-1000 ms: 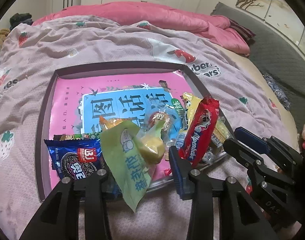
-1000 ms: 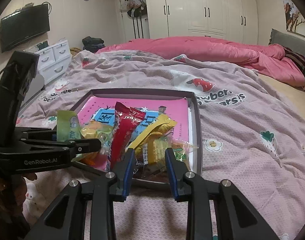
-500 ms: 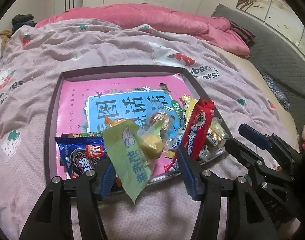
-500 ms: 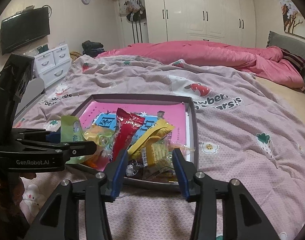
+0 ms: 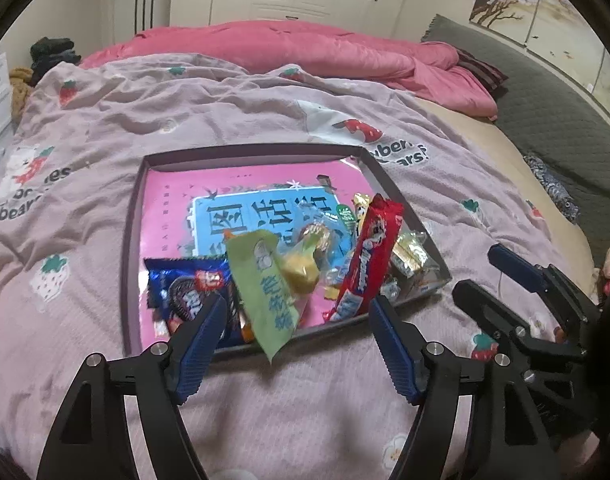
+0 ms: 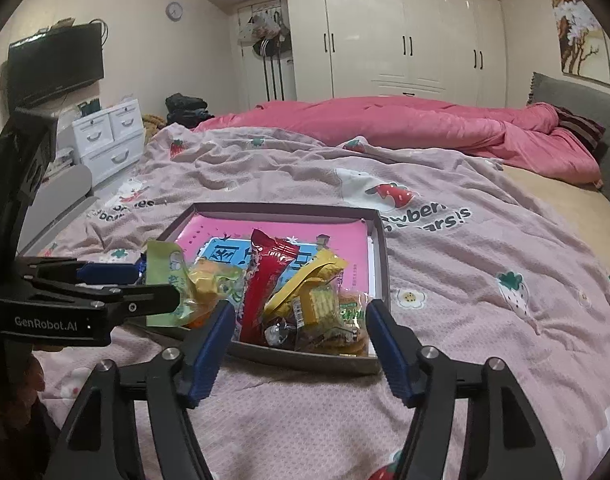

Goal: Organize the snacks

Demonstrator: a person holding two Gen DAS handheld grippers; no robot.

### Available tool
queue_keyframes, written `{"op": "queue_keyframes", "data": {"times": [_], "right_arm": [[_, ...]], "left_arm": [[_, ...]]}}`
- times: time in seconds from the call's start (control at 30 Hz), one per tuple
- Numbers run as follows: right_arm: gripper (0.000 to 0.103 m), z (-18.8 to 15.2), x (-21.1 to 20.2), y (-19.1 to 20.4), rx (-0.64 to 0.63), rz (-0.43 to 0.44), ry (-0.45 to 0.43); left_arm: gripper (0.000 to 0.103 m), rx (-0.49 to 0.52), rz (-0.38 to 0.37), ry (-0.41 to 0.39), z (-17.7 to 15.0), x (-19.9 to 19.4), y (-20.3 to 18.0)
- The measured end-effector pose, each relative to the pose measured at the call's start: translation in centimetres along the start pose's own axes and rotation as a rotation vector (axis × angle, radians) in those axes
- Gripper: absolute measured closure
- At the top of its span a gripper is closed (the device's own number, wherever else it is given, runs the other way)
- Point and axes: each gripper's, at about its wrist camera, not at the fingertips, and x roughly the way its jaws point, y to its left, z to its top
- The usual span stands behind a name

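A dark-rimmed tray (image 5: 257,151) (image 6: 273,208) lies on the bedspread with a pink booklet (image 5: 173,200) in it. Snacks are heaped at its near edge: a blue Oreo pack (image 5: 185,288), a green packet (image 5: 265,292) (image 6: 165,268) hanging over the rim, a yellow sweet (image 5: 301,272), a red stick pack (image 5: 371,252) (image 6: 265,280) and yellow wrappers (image 6: 309,276). My left gripper (image 5: 295,302) (image 6: 157,284) hovers just in front of the heap, jaws opening, pads touching nothing. My right gripper (image 6: 299,306) (image 5: 476,268) hovers beside it, jaws also opening and empty.
The tray rests on a lilac strawberry-print bedspread (image 5: 65,240). A pink duvet (image 5: 305,48) is bunched at the far side and a grey headboard (image 5: 545,112) runs along the right. White drawers (image 6: 109,136) and a wall television (image 6: 57,64) stand to the left.
Both grippers' jaws have spread wider and both have drawn back and upward from the snack heap. The snacks stay in the tray.
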Motion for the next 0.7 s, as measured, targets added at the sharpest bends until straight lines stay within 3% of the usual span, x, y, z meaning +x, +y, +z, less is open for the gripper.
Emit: {"op": "queue_keyframes", "data": {"times": [0.7], "right_arm": [[0.026,-2.6,-2.4,1.1,0.053,-0.060,0.082]], "left_arm": [[0.024,-0.026,0.041,0.031,-4.4,-2.9,-0.7]]}}
